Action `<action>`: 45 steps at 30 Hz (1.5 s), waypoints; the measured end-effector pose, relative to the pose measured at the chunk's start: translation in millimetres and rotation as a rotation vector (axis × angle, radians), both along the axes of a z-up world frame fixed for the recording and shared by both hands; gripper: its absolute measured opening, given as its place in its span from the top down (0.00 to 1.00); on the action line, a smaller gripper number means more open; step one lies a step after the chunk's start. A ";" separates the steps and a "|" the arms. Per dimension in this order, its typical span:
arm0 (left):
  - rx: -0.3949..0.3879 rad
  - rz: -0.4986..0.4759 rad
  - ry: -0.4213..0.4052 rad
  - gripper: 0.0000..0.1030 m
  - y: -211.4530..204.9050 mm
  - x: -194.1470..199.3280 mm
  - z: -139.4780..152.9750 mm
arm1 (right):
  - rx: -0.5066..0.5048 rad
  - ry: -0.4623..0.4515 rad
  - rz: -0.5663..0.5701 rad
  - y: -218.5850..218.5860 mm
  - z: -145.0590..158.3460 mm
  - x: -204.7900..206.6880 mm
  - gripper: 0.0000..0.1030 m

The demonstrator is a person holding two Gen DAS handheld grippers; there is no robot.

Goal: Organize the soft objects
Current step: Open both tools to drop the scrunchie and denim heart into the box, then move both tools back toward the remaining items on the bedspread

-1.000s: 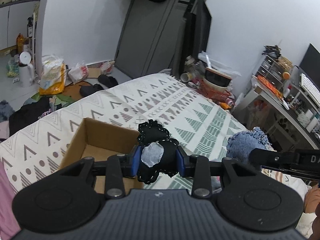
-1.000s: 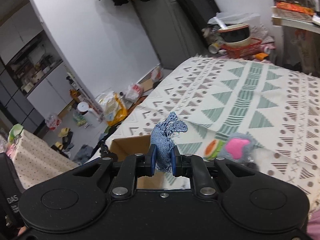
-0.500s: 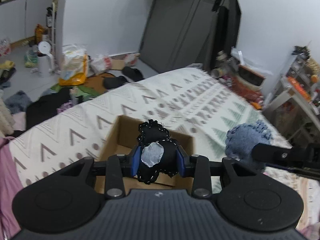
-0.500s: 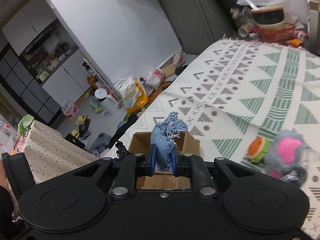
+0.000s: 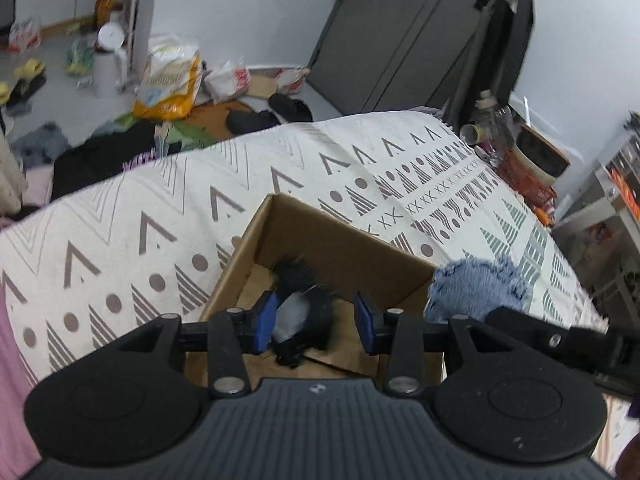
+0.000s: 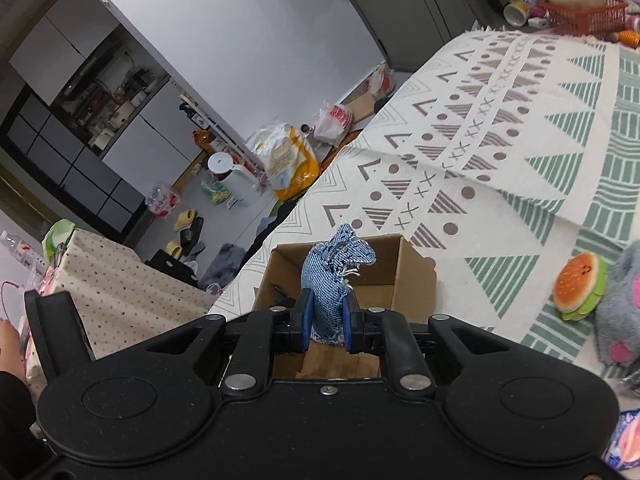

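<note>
1. The left tongs (image 5: 315,322) have a matte black body with a ribbed grey-black grip plate at the bottom centre.
2. Two round black discs flank that plate.
3. Two black link arms carry silver screw heads.
4. The fingers (image 5: 265,322) end in blue pads.
5. The right tongs (image 6: 326,322) share this build: black shell, twin discs, silver screws, blue pads.
6. A dark sleeve (image 6: 12,408) shows at the left edge.

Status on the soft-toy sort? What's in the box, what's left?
Done: black toy sits in the box, left gripper open around it. In hand: right gripper shut on the denim toy, over the box. Left: burger toy and grey plush lie on the blanket.
</note>
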State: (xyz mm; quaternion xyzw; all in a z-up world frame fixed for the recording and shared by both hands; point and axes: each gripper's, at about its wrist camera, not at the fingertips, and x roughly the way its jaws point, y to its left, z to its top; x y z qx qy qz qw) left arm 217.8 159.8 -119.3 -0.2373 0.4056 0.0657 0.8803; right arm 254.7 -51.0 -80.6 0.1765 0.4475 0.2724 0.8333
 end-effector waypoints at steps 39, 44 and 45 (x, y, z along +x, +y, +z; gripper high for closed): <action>0.093 -0.075 -0.026 0.33 -77.8 -30.4 30.2 | -0.171 0.051 -0.271 -139.0 24.9 -56.9 0.15; 0.121 -0.140 -0.029 0.33 -102.4 -34.1 32.0 | -0.198 0.070 -0.294 -152.4 20.9 -68.7 0.09; 0.129 -0.150 -0.024 0.33 -106.9 -33.8 31.9 | -0.201 0.080 -0.297 -155.0 19.3 -70.4 0.08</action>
